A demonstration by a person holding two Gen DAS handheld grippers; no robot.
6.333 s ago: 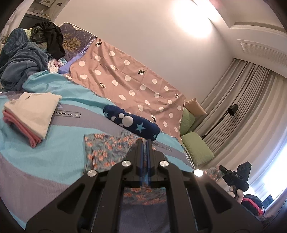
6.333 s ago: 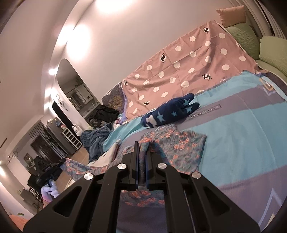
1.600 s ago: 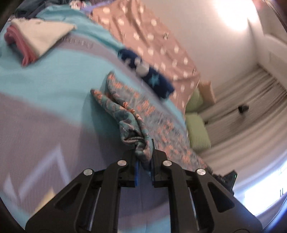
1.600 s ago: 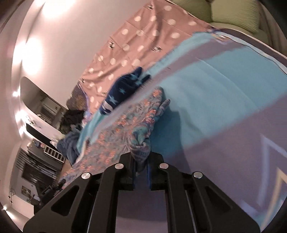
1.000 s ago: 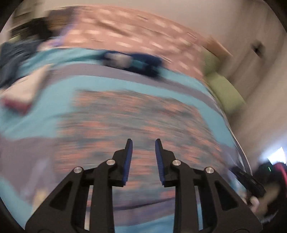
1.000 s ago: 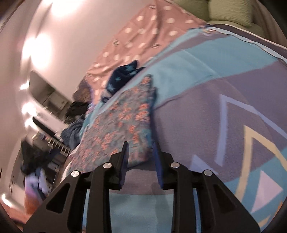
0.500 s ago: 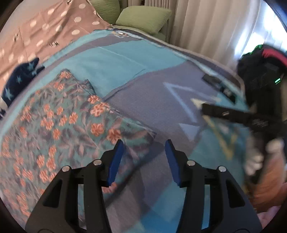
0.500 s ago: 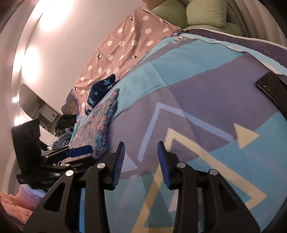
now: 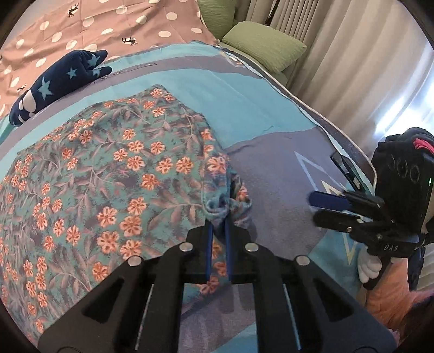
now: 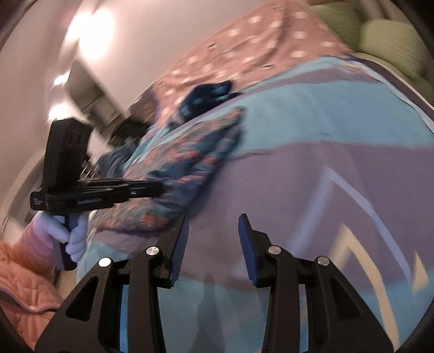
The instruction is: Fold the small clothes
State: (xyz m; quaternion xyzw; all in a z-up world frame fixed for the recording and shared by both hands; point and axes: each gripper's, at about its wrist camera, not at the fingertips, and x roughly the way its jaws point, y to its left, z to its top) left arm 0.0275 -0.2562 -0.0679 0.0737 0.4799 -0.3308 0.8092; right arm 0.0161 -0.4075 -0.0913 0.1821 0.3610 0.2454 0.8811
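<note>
The floral garment (image 9: 114, 173) lies spread on the bed cover (image 9: 244, 108), with its body to the left in the left wrist view and its near right corner bunched up at the front. It looks thin, soft and light, with no stiffness, so it probably sags and wrinkles wherever it is not supported. It does not look slippery and it is surely not fragile. The sensible places to take it are the corners and the hems, where the doubled cloth gives the pads something to bite on.

The left gripper (image 9: 217, 225) has its jaws nearly together and pinches this bunched corner, so a small lump of cloth stands up between the blue pads. The rest of the garment lies flat and stretches away to the left and forward of this gripper. Beyond it, near the spotted pink sheet (image 9: 108, 24), rests a dark blue piece with stars (image 9: 59, 78), apart from the floral one.

More to the right, the right gripper (image 10: 213, 239) holds nothing. Its jaws stand wide apart and hover just over the purple part of the cover. In its own view, which is blurred, the garment (image 10: 190, 163) is ahead and to the left, its near edge just beside the left pad. Whether they touch is not possible to tell. To share the fold, this gripper probably needs another corner on the same edge. One corner alone lets soft cloth twist.
</note>
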